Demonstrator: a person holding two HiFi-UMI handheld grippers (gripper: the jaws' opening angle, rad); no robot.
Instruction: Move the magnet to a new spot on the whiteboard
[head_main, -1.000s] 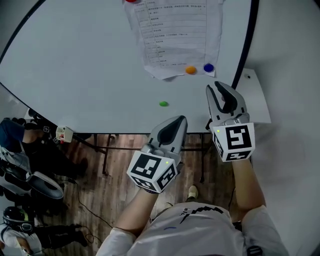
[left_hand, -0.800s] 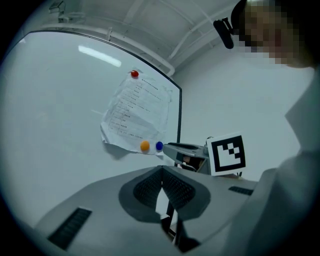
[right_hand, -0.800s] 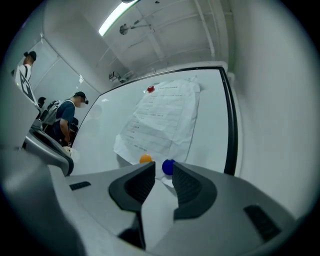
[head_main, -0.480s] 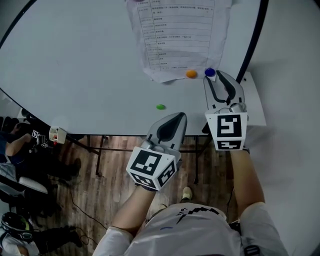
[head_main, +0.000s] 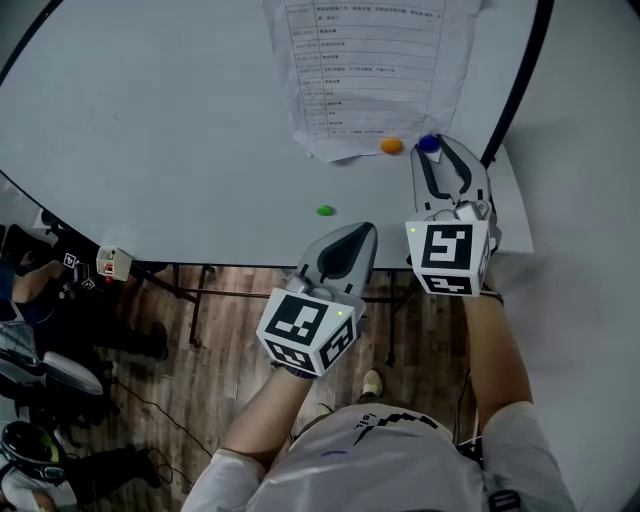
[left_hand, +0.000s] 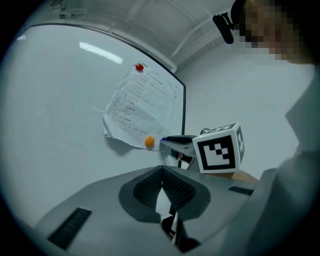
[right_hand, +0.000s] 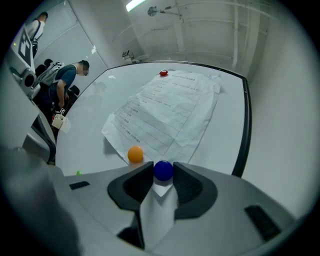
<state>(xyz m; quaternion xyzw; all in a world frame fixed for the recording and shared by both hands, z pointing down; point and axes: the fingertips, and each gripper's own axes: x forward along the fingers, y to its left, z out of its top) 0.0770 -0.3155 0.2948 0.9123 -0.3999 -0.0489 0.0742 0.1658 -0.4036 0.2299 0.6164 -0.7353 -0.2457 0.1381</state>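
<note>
The right claw (right_hand: 163, 176) stands wide open. Its grey jaws have just been spreading, and their dark ribbed pads now flank the small, round, glossy blue magnet (right_hand: 163, 170) without pressing on it. The blue magnet sits right at the mouth of the jaws, stuck to the broad white whiteboard (head_main: 180, 120). It is at the lower right corner of a creased white printed paper sheet (head_main: 370, 70); whether it pins the sheet cannot be told.

Just beside it on the left, but apart from it, a round orange magnet (head_main: 391, 146) sits on the sheet's bottom edge. On the right, the whiteboard's thin black frame edge (head_main: 515, 85) runs close by, leaving only a narrow strip of bare board on that side, with a pale wall (head_main: 590, 150) beyond it.

Left of the sheet and below it the board is bare and wide, apart from a tiny green magnet (head_main: 325, 211) well off to the lower left. A red round magnet (right_hand: 163, 74) holds the sheet's far top edge.

The left claw (head_main: 352, 240) is closed, with its tips together and nothing between them. It is held off the board near the bottom edge, above the brown wooden floor (head_main: 200, 380).
</note>
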